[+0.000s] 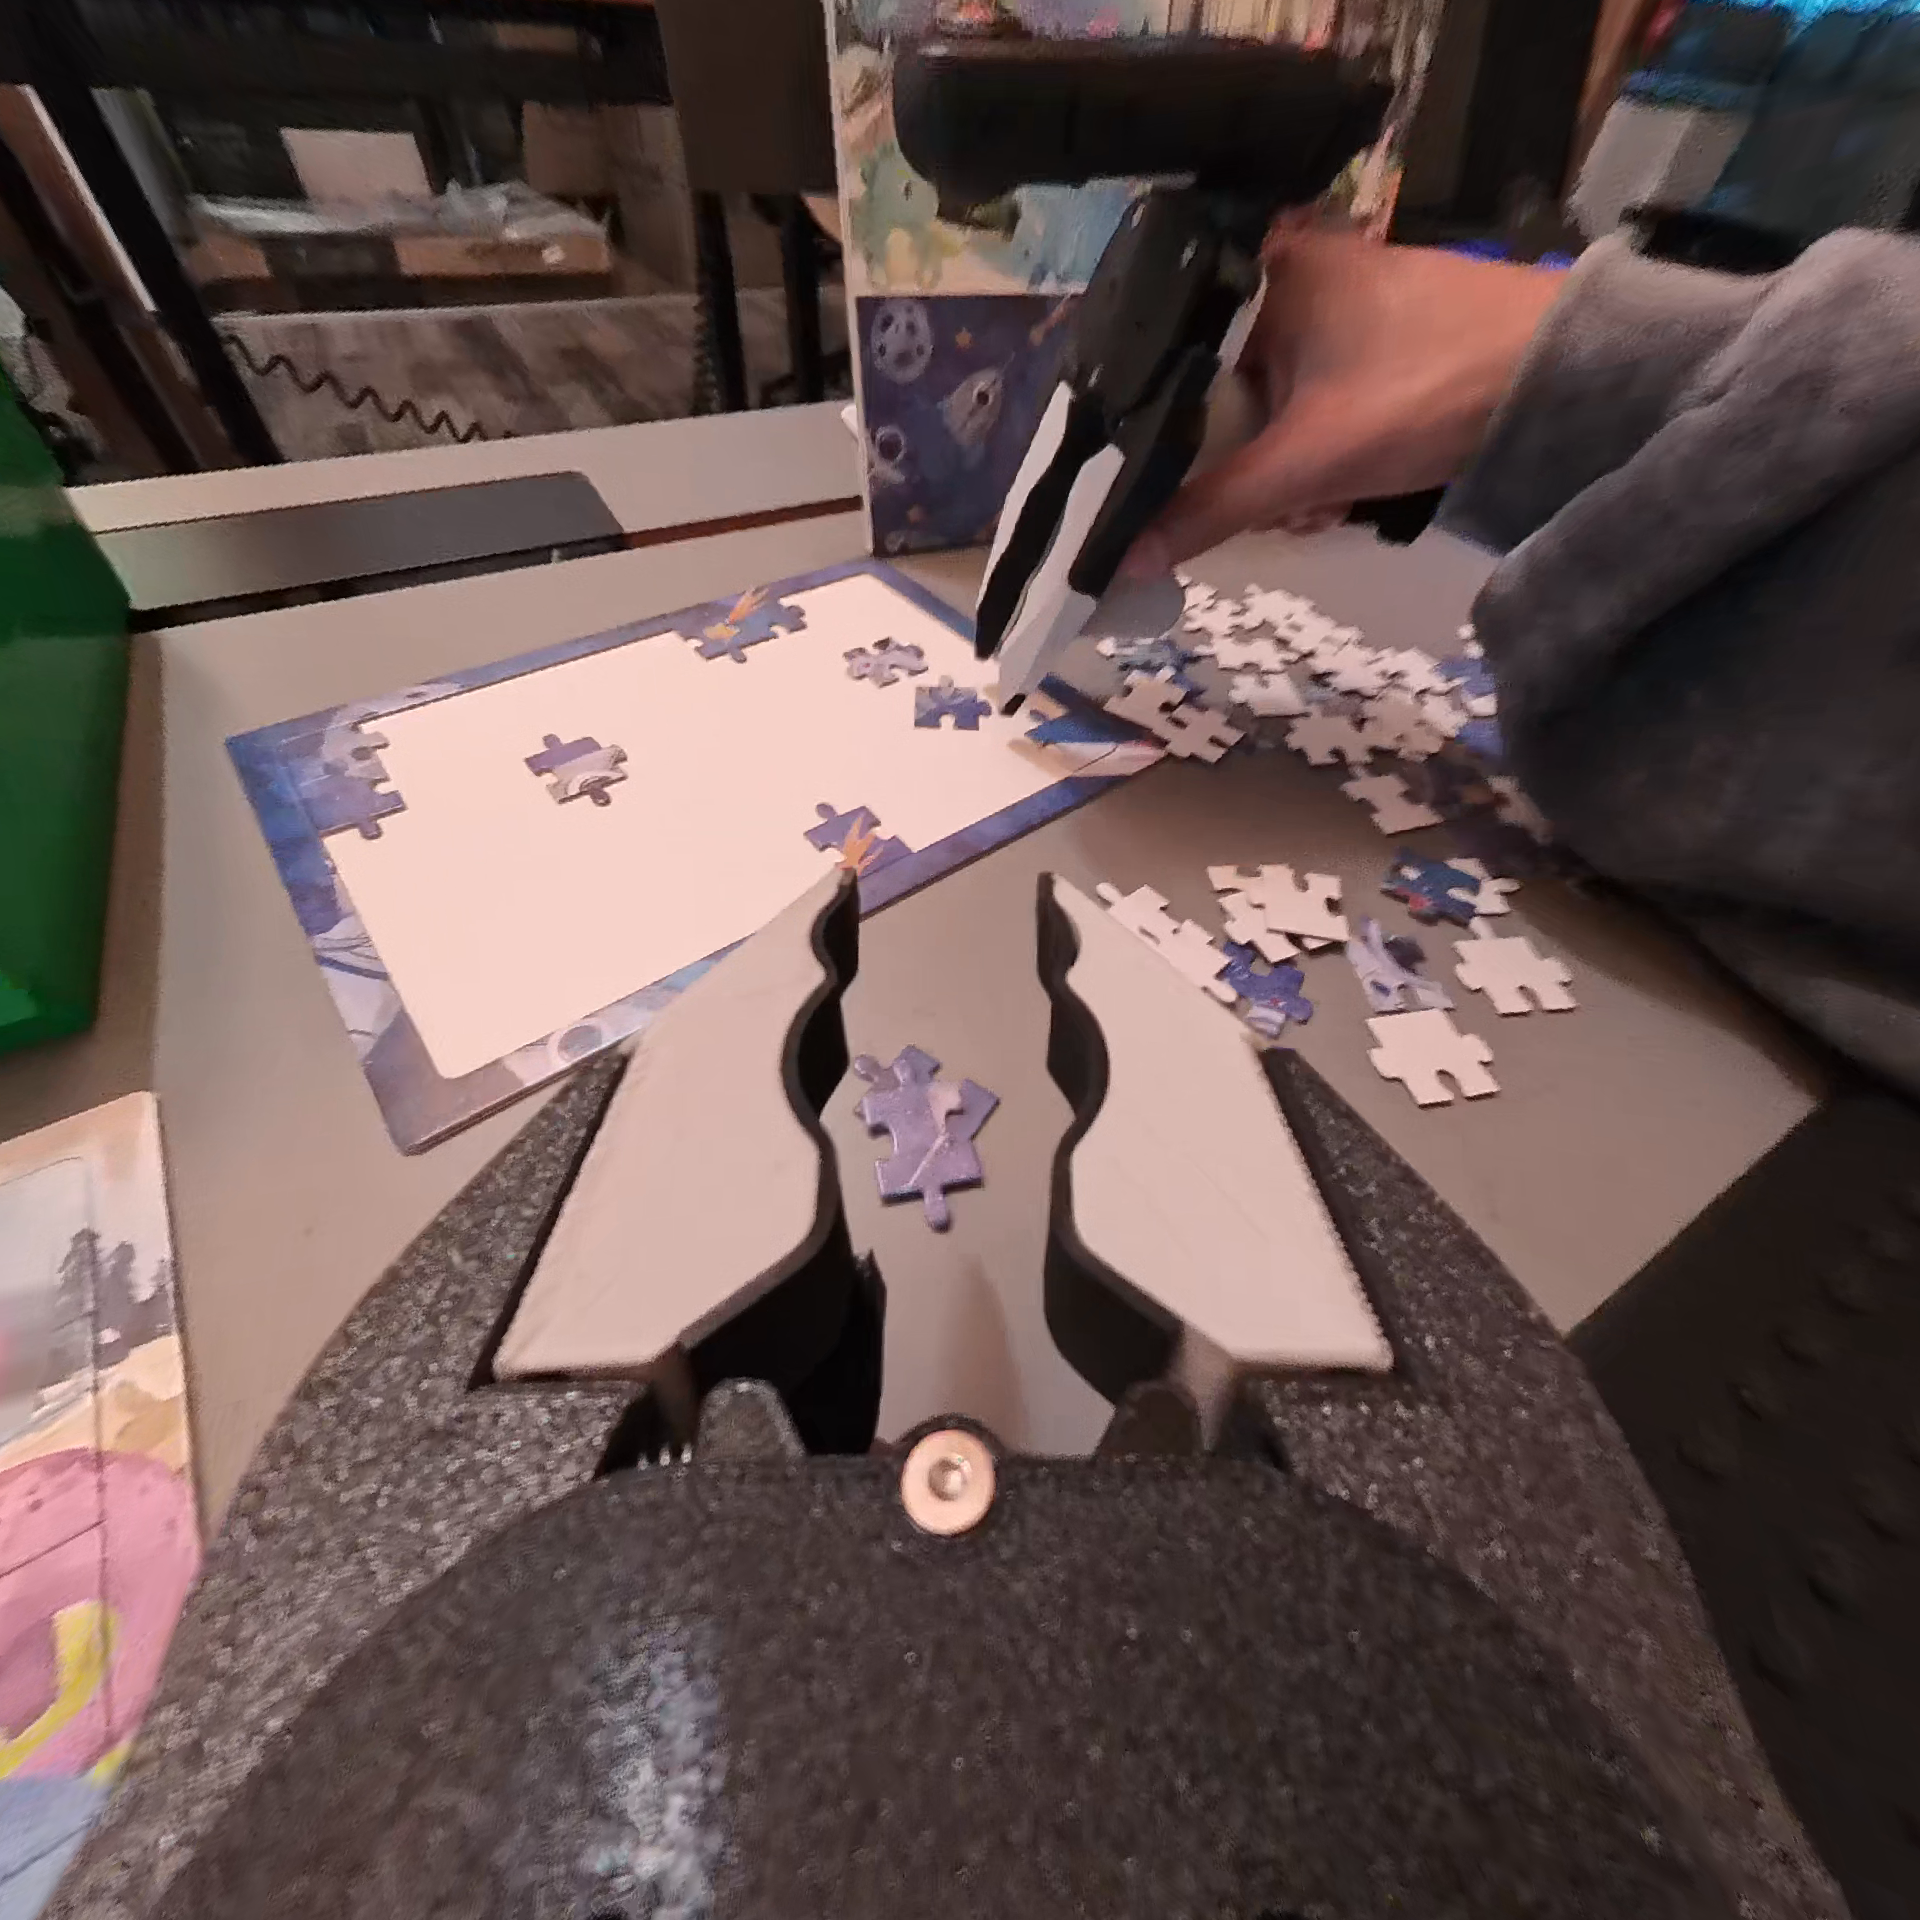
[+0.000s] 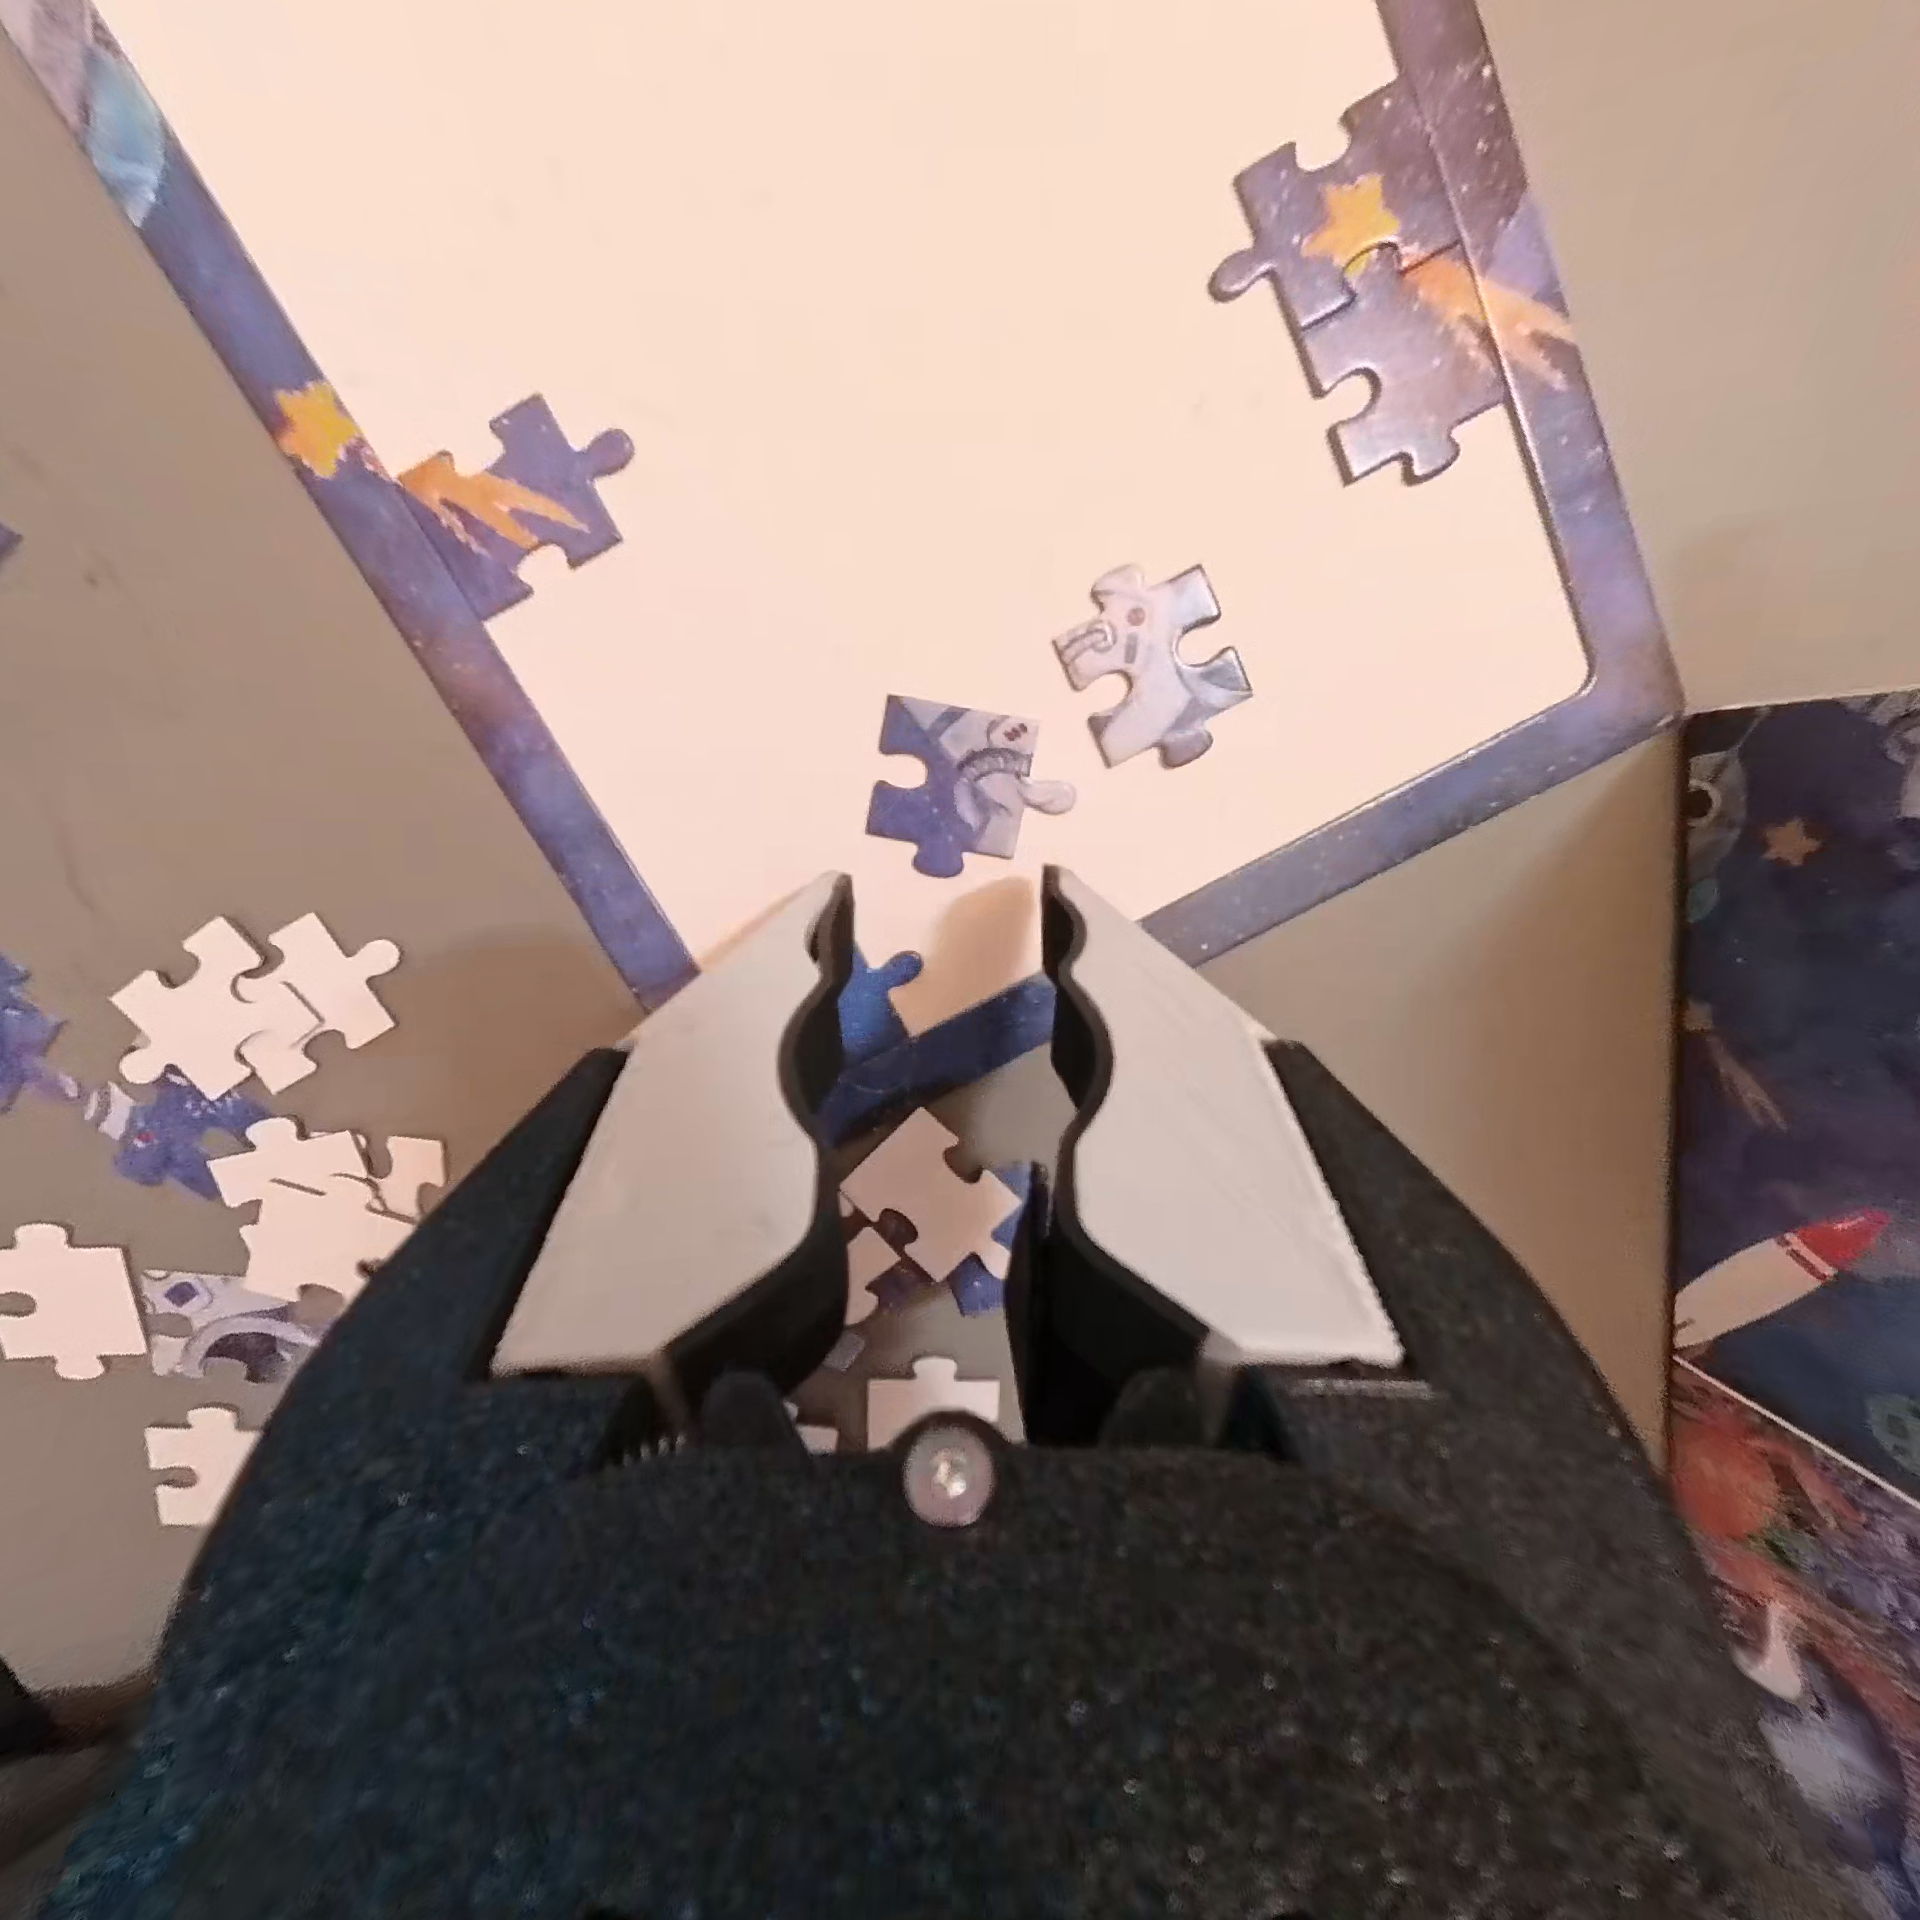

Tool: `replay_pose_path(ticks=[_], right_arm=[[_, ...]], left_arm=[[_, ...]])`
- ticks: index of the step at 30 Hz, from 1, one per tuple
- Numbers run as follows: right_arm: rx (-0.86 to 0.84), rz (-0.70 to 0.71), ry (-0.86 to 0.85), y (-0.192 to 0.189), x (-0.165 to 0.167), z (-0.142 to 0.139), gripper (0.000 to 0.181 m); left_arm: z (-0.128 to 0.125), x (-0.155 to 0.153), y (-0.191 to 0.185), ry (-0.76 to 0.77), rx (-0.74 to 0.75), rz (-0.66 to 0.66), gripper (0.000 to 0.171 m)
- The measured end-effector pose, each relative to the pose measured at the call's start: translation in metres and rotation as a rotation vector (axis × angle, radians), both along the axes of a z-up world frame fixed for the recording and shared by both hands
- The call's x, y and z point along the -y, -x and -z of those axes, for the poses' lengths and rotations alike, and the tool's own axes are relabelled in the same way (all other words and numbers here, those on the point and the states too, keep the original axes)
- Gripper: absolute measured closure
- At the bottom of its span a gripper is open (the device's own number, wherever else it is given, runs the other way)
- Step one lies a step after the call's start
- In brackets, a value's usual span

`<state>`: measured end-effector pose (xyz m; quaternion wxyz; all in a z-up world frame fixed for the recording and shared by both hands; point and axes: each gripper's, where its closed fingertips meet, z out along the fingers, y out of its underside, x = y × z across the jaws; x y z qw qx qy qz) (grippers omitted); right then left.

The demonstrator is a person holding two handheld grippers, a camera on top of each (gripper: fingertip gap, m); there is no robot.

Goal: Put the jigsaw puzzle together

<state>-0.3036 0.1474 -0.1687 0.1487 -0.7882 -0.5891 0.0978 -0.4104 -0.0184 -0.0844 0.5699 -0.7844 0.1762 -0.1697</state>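
A puzzle tray (image 1: 644,904) with a blue border and white floor lies on the grey table; it also shows in the right wrist view (image 2: 831,312). A few blue pieces sit at its edges (image 1: 743,623) and loose inside (image 1: 575,767). My left gripper (image 1: 945,894) is open and empty, low over the table by the tray's near edge, with one blue piece (image 1: 925,1127) lying between its fingers. My right gripper (image 2: 945,894) is open and empty, pointing down over the tray's right corner, above a blue piece (image 2: 883,997). Two loose pieces (image 2: 961,784) (image 2: 1148,665) lie just ahead of it.
A heap of pieces (image 1: 1309,675), mostly white side up, lies right of the tray, with more scattered nearer (image 1: 1299,935) and in the right wrist view (image 2: 260,1039). The puzzle box (image 1: 935,416) stands behind the tray. A green object (image 1: 52,727) is at left, another puzzle board (image 1: 83,1455) at lower left. One gripper's finger ends stand about 20 centimetres off the other's.
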Motion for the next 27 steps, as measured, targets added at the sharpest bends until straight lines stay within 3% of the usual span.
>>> replay_pose_path(ticks=[8, 16, 27], right_arm=[[0.036, 0.041, 0.071, 0.006, -0.004, 0.01, 0.14], [0.033, 0.046, 0.092, 0.016, -0.001, 0.001, 0.145], [0.096, 0.054, 0.083, 0.014, -0.009, 0.009, 0.147]], left_arm=[[-0.01, 0.004, 0.006, 0.001, 0.174, 0.056, 0.137], [-0.011, 0.008, 0.003, -0.018, 0.165, 0.072, 0.137], [-0.011, 0.009, 0.002, -0.02, 0.145, 0.073, 0.137]])
